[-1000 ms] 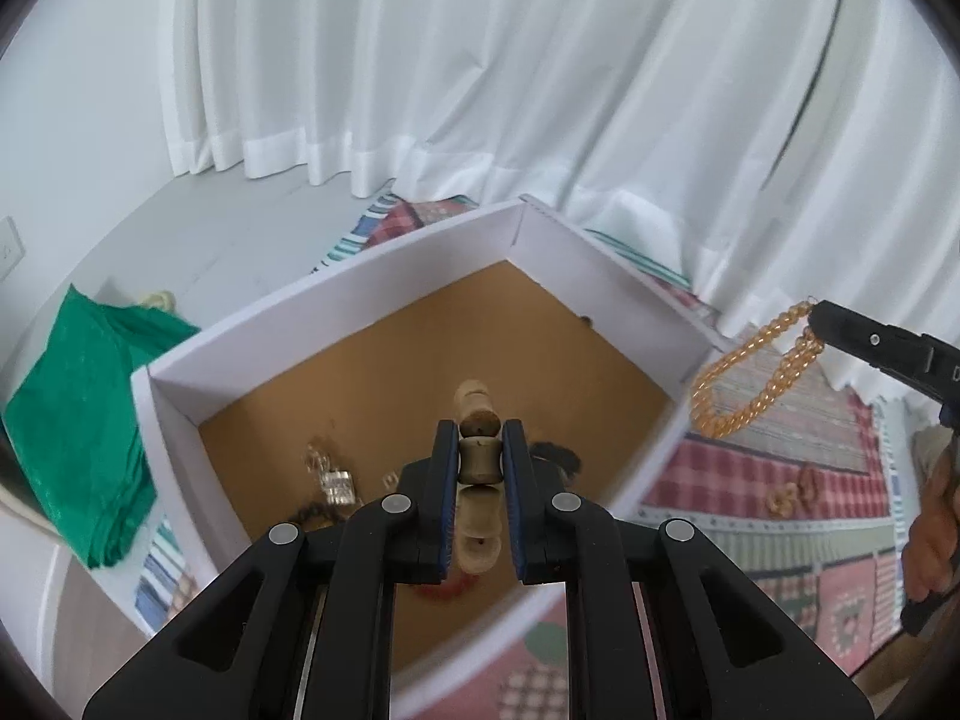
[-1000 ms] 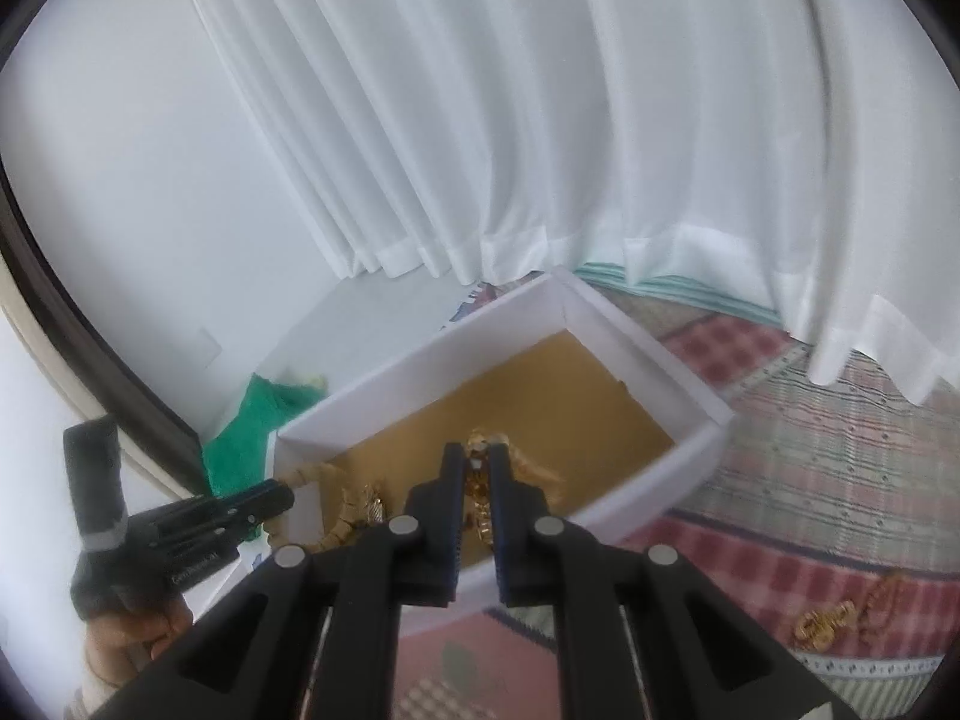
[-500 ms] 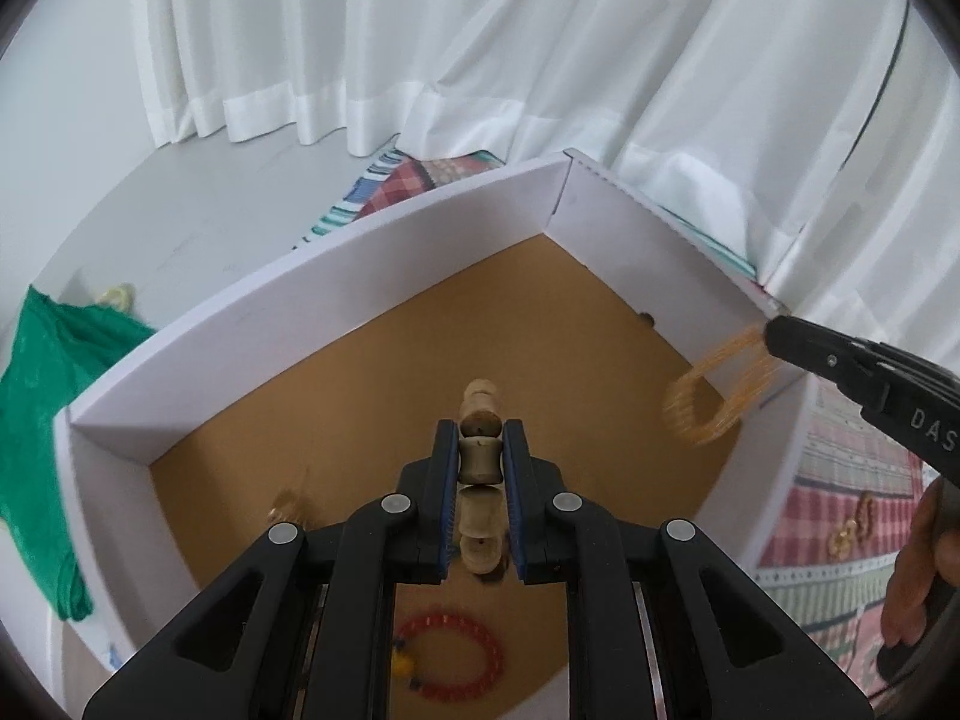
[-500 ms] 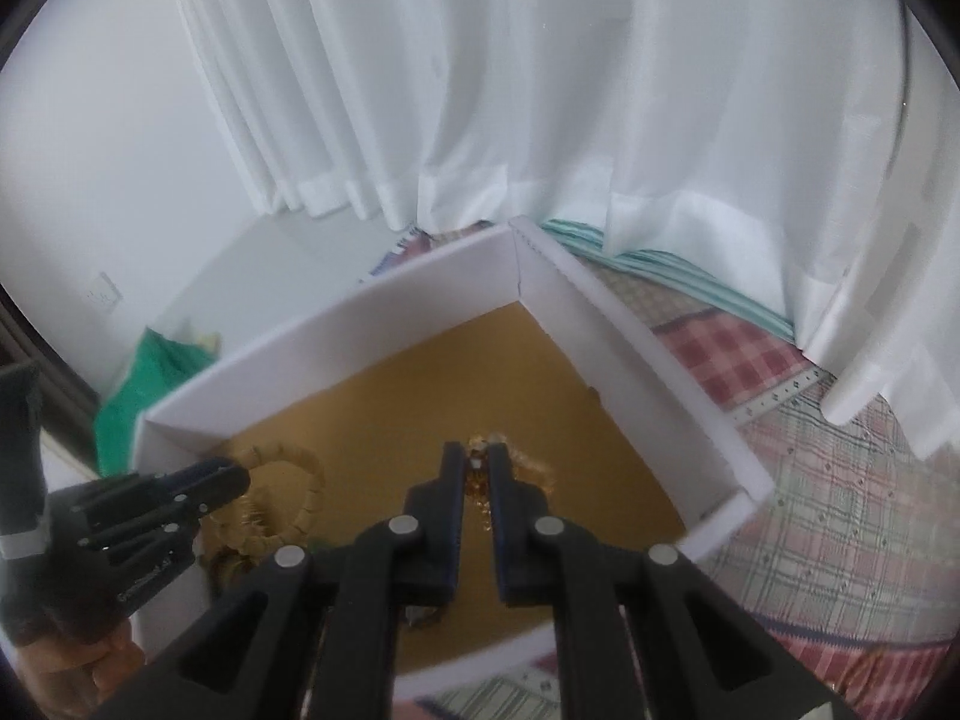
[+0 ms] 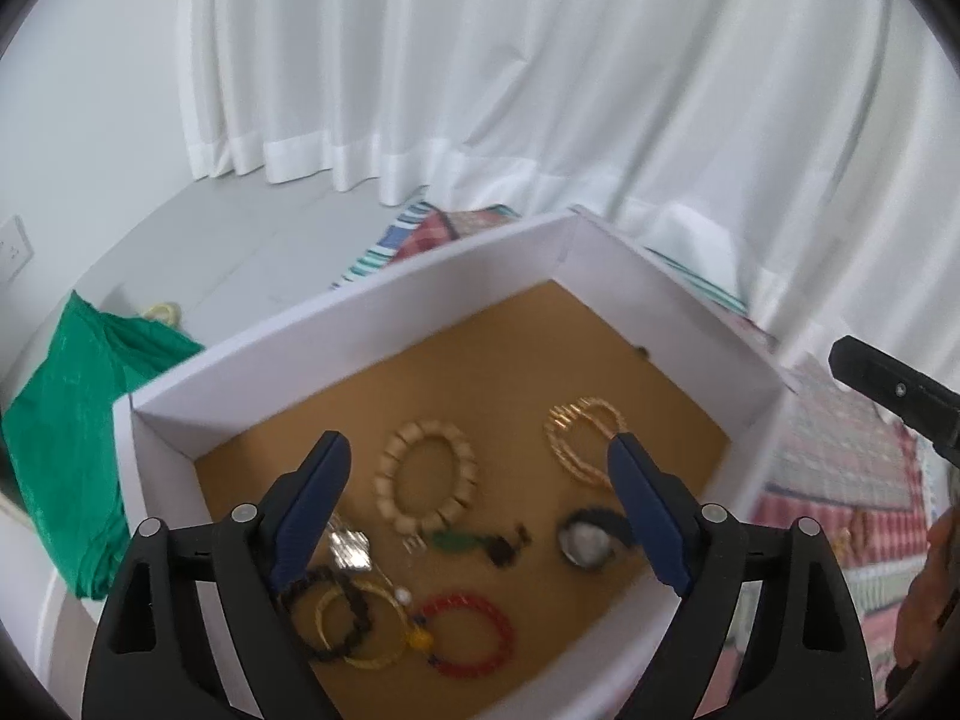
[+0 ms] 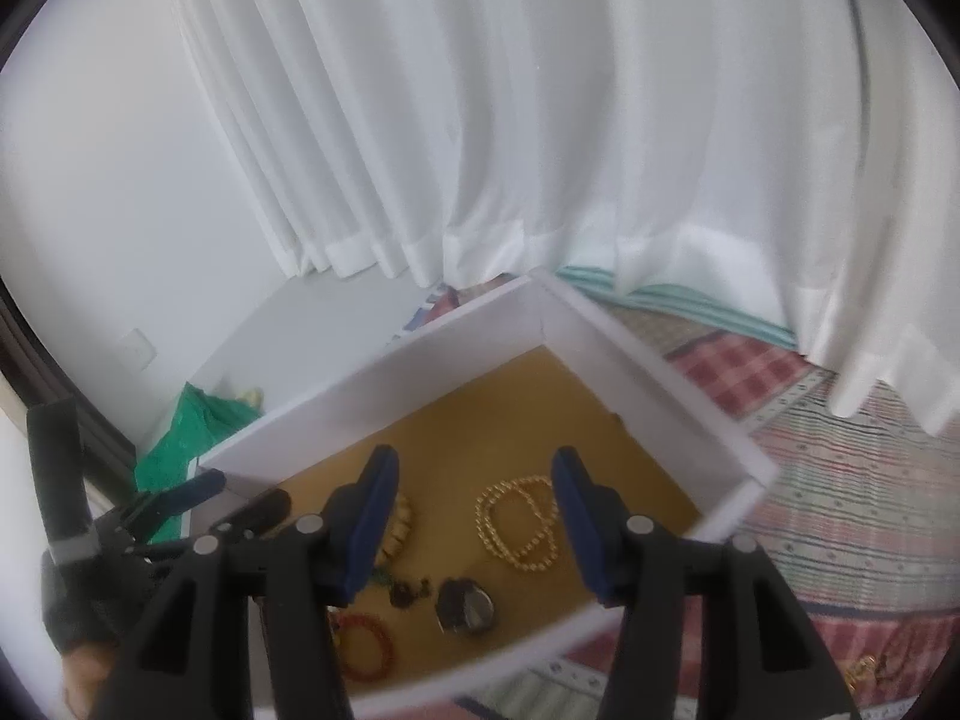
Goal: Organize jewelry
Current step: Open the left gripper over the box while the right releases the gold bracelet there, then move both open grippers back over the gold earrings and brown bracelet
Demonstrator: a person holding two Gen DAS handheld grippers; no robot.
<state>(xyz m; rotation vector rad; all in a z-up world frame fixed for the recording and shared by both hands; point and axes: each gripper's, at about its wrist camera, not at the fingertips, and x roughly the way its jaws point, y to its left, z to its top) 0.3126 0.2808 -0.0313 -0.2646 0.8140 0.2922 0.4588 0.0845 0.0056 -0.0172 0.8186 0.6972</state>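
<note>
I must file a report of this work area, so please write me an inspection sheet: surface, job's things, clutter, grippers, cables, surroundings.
Surface: checked patchwork cloth under a white box with a brown floor.
Job's things: in the box lie a beige bead bracelet, a gold bead necklace, a red bracelet, a black bracelet, a watch; small gold pieces remain on the cloth.
Clutter: green cloth beside the box.
Grippers: left gripper and right gripper above the box, jaws just opened, nothing between them.
Cables: nothing seen.
Surroundings: white curtain, wall socket.
</note>
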